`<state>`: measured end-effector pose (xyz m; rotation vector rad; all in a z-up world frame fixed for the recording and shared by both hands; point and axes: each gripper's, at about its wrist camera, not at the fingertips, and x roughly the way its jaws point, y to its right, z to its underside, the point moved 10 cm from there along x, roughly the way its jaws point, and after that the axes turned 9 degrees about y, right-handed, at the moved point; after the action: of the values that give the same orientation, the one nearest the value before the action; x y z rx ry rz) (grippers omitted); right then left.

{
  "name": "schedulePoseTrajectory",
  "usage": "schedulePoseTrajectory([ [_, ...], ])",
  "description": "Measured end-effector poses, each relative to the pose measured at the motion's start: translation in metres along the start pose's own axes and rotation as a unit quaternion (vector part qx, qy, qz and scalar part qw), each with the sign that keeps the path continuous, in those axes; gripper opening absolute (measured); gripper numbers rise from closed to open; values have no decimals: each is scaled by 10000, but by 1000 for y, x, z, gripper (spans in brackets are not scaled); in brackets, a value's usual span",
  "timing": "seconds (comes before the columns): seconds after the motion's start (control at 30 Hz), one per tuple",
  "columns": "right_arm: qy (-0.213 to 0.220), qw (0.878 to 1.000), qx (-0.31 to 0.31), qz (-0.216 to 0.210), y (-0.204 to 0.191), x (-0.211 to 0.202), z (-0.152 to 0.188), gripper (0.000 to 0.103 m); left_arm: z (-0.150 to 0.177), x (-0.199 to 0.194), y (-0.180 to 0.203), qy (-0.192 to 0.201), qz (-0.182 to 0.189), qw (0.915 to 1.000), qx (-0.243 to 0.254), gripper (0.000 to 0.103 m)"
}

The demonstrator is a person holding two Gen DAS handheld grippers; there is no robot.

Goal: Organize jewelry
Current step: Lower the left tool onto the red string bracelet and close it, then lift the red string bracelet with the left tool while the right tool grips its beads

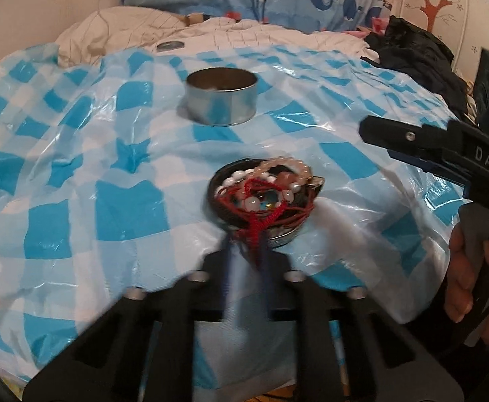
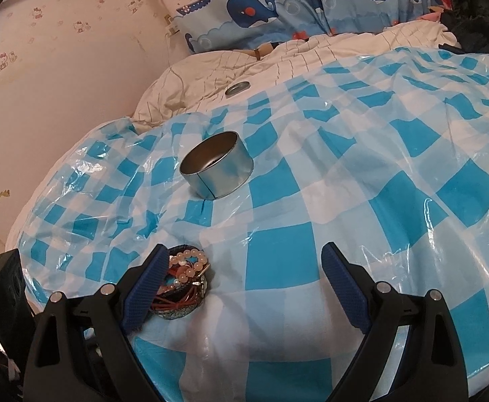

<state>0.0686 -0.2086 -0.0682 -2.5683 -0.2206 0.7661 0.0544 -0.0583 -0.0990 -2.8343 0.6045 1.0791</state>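
Pinched in the nearly closed left gripper [image 1: 244, 264] is a red cord trailing from the small dark dish of tangled bead bracelets [image 1: 261, 197]. Pulling could tip it on the crinkly blue-checked plastic sheet [image 1: 77, 201] over the bed; the right gripper [image 2: 244, 288] is wide open, empty.

Behind the shiny metal tin [image 2: 216, 169] lay matt quilted cloth; glossy, crinkled plastic sheet [image 2: 344, 181] lay under it; my fingers [image 2: 344, 288] wore rough blue pads.

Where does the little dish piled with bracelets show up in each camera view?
Left wrist view: the dish of bracelets sits just below centre, right ahead of the left gripper.
Right wrist view: it is low on the left, partly behind a finger.
Shared landmark: the round metal tin beyond it.
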Motion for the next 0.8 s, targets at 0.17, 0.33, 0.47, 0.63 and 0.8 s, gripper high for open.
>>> schedulePoseTrajectory([
  [0.17, -56, 10000, 0, -21, -1, 1, 3, 88, -5, -12, -8, 80, 262, 9995, -129, 3],
  [0.33, -189, 9991, -365, -116, -16, 6, 11, 88, -25, -27, -29, 412, 314, 9975, -487, 3],
  [0.47, -306, 9966, -719, -257, -32, 10, 21, 88, -39, -35, -42, 662, 282, 9948, -714, 3],
  [0.63, -387, 9958, -800, -237, -35, 18, 25, 88, -49, -44, -50, 864, 299, 9919, -887, 3],
  [0.8, -491, 9964, -597, -344, -38, 36, 19, 85, -62, -55, -54, 1133, 345, 9882, -976, 3],
])
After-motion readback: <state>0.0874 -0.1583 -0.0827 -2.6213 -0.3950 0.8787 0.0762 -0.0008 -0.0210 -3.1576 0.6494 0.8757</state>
